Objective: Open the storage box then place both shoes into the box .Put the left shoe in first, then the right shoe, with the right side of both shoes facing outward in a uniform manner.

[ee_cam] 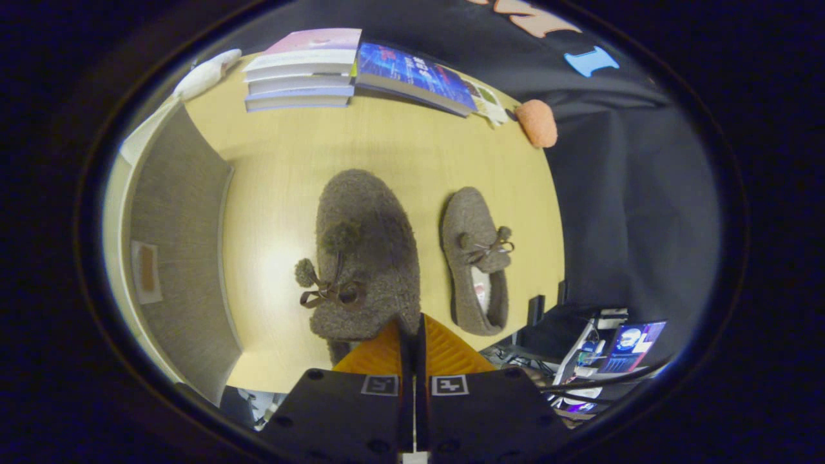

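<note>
Orange fingers (412,351) of the gripper (412,335) sit pressed nearly together, pinching the heel rim of the nearer brown fleece shoe (364,258), which hangs or tilts just ahead of them with its bow and pompoms facing the camera. Whether the shoe is fully off the table (399,142) cannot be told for sure, though it looks larger and closer than its partner, so I judge it lifted.

Beyond and to the side of the fingers lies the second shoe (475,261), flat on the wood, well apart from the held one. On the opposite side stands the storage box (177,245), its grey inner wall showing and its mouth open toward the shoes.

The step in hand appears to be carrying the gripped shoe to the box. To do it well, keep the pinch firm on the soft rim, since fleece may slip; swing the shoe across low, then turn it so its right side faces outward before letting go.

Count: two shoes, one box, four books (303,67) in all, and one orange sponge-like lump (537,122) at the far edge.
</note>
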Demonstrator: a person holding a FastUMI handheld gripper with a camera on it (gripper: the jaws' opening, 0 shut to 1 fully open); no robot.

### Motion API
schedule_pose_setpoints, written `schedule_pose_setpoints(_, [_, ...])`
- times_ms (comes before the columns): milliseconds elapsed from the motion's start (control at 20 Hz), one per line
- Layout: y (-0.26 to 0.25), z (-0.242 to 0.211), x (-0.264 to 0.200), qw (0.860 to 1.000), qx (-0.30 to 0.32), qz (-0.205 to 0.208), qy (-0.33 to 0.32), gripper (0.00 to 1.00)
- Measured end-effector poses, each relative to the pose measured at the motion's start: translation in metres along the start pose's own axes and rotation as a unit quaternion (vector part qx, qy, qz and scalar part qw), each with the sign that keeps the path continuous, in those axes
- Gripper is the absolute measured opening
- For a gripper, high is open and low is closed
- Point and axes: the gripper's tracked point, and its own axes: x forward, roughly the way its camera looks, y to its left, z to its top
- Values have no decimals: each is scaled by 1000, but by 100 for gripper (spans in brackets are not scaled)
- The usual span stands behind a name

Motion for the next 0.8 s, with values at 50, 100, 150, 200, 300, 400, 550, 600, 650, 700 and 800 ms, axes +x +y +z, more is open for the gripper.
schedule_pose_setpoints(50, [-5, 0, -14, 1000, 8, -7, -1, 5])
schedule_pose_setpoints(100, [-9, 0, -30, 1000, 16, -15, -2, 5])
schedule_pose_setpoints(150, [-11, 0, -47, 1000, 22, -20, -4, 5])
schedule_pose_setpoints(200, [-12, 1, -65, 999, 26, -24, -4, 5])
schedule_pose_setpoints(300, [-6, 5, -99, 999, 35, -23, -11, 5])
schedule_pose_setpoints(400, [8, 15, -128, 999, 43, -12, -23, 5])
schedule_pose_setpoints(550, [48, 29, -163, 998, 44, 20, -41, 5])
schedule_pose_setpoints(600, [65, 33, -172, 997, 42, 37, -45, 5])
schedule_pose_setpoints(650, [85, 36, -180, 996, 42, 56, -48, 5])
schedule_pose_setpoints(700, [103, 37, -186, 995, 44, 72, -47, 5])
schedule_pose_setpoints(800, [136, 34, -192, 993, 47, 98, -37, 5])
